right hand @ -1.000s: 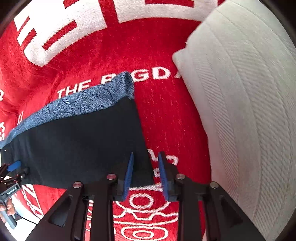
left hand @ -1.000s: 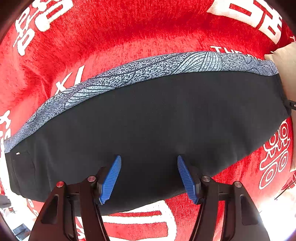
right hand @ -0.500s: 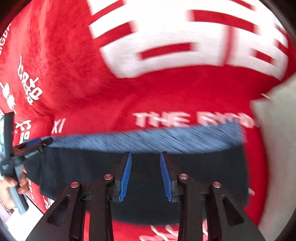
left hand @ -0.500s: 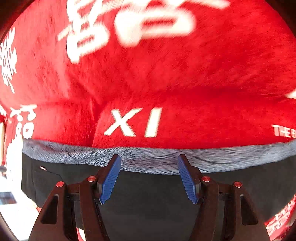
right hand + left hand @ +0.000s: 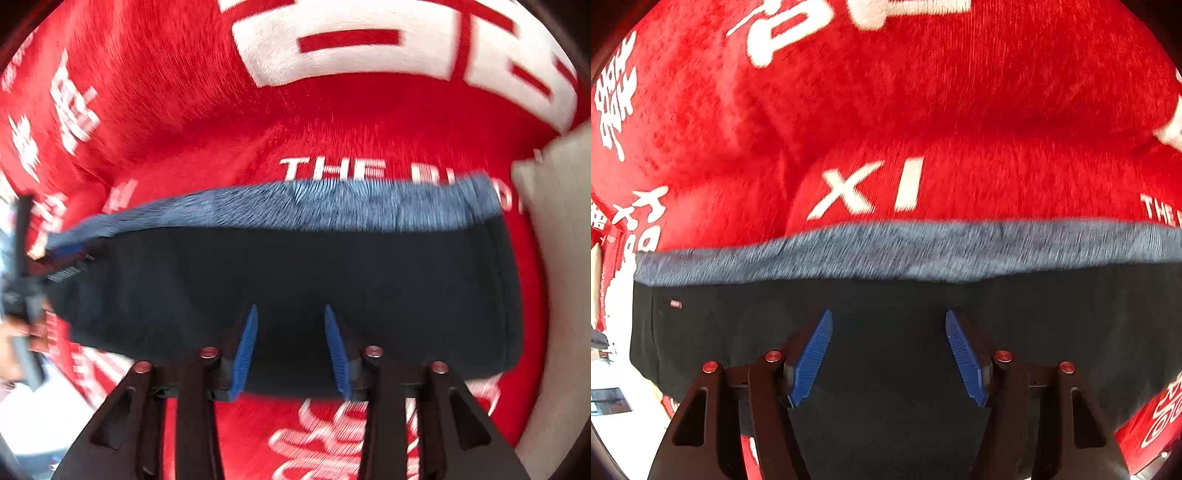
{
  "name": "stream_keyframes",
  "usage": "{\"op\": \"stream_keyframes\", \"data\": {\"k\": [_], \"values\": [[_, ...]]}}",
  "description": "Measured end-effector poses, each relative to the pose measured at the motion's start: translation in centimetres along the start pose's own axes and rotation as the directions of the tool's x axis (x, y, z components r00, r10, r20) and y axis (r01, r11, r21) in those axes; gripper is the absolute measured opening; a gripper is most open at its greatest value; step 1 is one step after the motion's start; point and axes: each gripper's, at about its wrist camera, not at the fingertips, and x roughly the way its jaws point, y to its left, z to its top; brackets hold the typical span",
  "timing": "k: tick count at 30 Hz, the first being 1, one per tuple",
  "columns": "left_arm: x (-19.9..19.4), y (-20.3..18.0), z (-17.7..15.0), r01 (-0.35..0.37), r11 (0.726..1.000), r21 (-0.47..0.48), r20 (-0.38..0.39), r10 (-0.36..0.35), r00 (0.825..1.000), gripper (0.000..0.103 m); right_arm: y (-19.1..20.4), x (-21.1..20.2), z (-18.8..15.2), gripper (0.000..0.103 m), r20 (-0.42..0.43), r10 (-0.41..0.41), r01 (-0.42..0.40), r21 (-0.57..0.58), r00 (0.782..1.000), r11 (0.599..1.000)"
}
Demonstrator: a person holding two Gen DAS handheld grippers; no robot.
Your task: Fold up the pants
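Observation:
The pants point(image 5: 886, 295) lie flat as a long black strip with a blue-grey patterned band along the far edge, on a red blanket. They also show in the right wrist view point(image 5: 295, 266). My left gripper point(image 5: 888, 321) is open and empty above the black cloth near its left end. My right gripper point(image 5: 290, 314) is open and empty above the black cloth, nearer its right end. The left gripper point(image 5: 62, 258) shows blurred at the left edge of the right wrist view, held by a hand.
The red blanket point(image 5: 886, 110) with white letters covers the surface around the pants. A cream pillow point(image 5: 561, 240) lies just right of the pants' right end. The bed's near edge and a pale floor point(image 5: 613, 406) are at the lower left.
Both grippers swung from the pants' near edge toward the far side, then drew back a little. The right one moved left from the pants' right end. Both stayed open.

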Motion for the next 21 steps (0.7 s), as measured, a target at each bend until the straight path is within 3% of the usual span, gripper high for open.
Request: {"op": "stream_keyframes", "data": {"k": [4, 7, 11, 15, 18, 21], "values": [[0.5, 0.2, -1.6, -0.034, 0.999, 0.016, 0.003, 0.034, 0.999, 0.075, 1.0, 0.2, -2.7, 0.048, -0.03, 0.12, -0.117, 0.082, 0.992, 0.99], [0.4, -0.3, -1.7, -0.054, 0.998, 0.026, -0.009, 0.054, 0.998, 0.075, 0.6, 1.5, -4.4, 0.048, -0.039, 0.145, -0.137, 0.165, 0.989, 0.977], [-1.1, -2.0, -1.1, -0.02, 0.999, 0.045, 0.0, 0.021, 1.0, 0.075, -2.7, -0.2, -5.8, 0.048, 0.016, 0.037, -0.04, 0.297, 0.999, 0.954], [-4.0, -5.1, -1.2, 0.015, 0.994, 0.106, 0.043, -0.02, 0.999, 0.075, -8.4, -3.7, -7.9, 0.048, 0.068, -0.102, 0.058, 0.471, 0.992, 0.88], [-4.5, -7.9, -1.7, 0.062, 0.987, 0.151, 0.033, -0.067, 0.997, 0.075, -11.2, -3.6, -8.4, 0.048, 0.071, -0.099, 0.044, 0.552, 0.993, 0.832], [-4.0, -10.5, -2.9, 0.067, 0.977, 0.204, 0.004, -0.069, 0.998, 0.075, -12.9, -2.9, -7.8, 0.047, 0.11, -0.076, -0.004, 0.596, 0.991, 0.803]]}}
